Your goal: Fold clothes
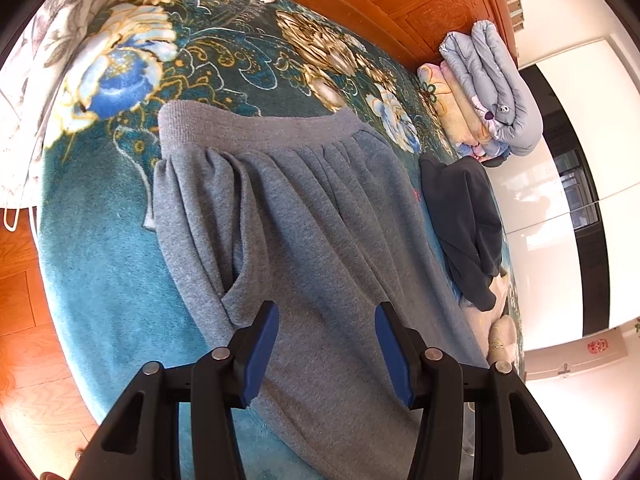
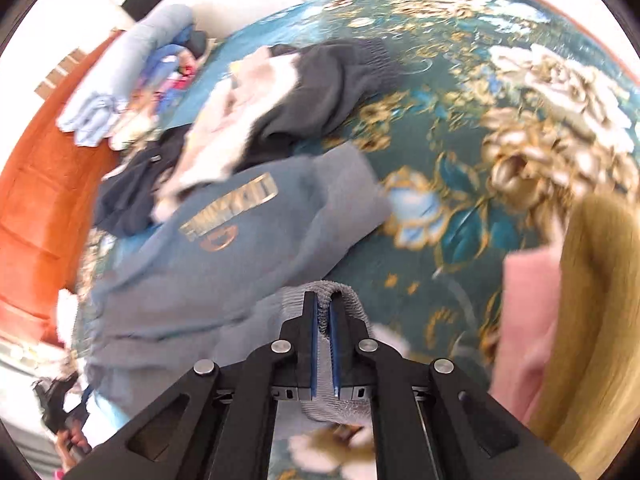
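right tongs (image 2: 324, 312) pinch ribbed cuff (image 2: 348, 300); left tongs (image 1: 326, 316) (parted, empty) over grey pants (image 1: 304, 216), waistband (image 1: 256, 128) far.

Both wrist views look steeply down, close over the bedspread (image 1: 100, 240), sharing the grey garment (image 1: 304, 216).

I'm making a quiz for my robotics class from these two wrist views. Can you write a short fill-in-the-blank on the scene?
1. The grey sweatpants lie on a floral ____.
2. The right gripper has its jaws ____ on a ribbed grey cuff.
3. The left gripper has its jaws ____ above the sweatpants.
4. The folded quilts sit against the ____ headboard.

Missing words: blanket; shut; open; wooden
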`<state>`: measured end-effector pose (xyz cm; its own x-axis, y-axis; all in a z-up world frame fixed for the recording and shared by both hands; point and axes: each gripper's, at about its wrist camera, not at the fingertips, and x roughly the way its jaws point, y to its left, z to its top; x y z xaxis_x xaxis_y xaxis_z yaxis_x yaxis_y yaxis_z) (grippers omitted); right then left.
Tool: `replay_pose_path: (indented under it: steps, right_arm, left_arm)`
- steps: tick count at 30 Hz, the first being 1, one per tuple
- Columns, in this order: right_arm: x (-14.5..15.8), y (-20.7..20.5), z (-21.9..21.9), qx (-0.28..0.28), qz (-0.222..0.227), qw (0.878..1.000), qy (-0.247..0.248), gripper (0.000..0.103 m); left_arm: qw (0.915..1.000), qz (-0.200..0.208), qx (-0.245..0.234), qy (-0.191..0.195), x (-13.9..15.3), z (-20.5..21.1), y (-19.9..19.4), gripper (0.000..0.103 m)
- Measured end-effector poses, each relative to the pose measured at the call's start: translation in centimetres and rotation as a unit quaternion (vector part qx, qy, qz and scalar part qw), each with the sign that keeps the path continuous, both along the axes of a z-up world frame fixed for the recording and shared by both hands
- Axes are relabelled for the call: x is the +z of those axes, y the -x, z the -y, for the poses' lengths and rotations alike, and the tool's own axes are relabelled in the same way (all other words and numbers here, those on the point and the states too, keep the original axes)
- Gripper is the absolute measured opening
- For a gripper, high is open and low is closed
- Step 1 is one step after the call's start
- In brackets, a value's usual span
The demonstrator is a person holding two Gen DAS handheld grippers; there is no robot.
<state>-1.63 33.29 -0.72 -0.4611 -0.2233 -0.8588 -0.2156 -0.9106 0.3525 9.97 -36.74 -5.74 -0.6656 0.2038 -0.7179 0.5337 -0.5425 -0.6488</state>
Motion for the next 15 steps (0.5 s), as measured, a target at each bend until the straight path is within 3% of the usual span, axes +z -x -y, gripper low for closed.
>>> replay_pose_path:
  steps: [8,15]
  right_arm:
    - [-4.7,4.2,-1.0,-0.03,0.081,0.995,-0.043,0.005]
    - [-2.4,4.1,-0.7,-0.02,0.048,0.996,-0.078,0.009]
  left_arm:
    - [0.9999,0.004,0.009,-0.001,-0.2,0.5,-0.1,0.054]
    - [0.9996,-0.003,0.025,-0.007,-0.1,1.3,-0.7,0.054]
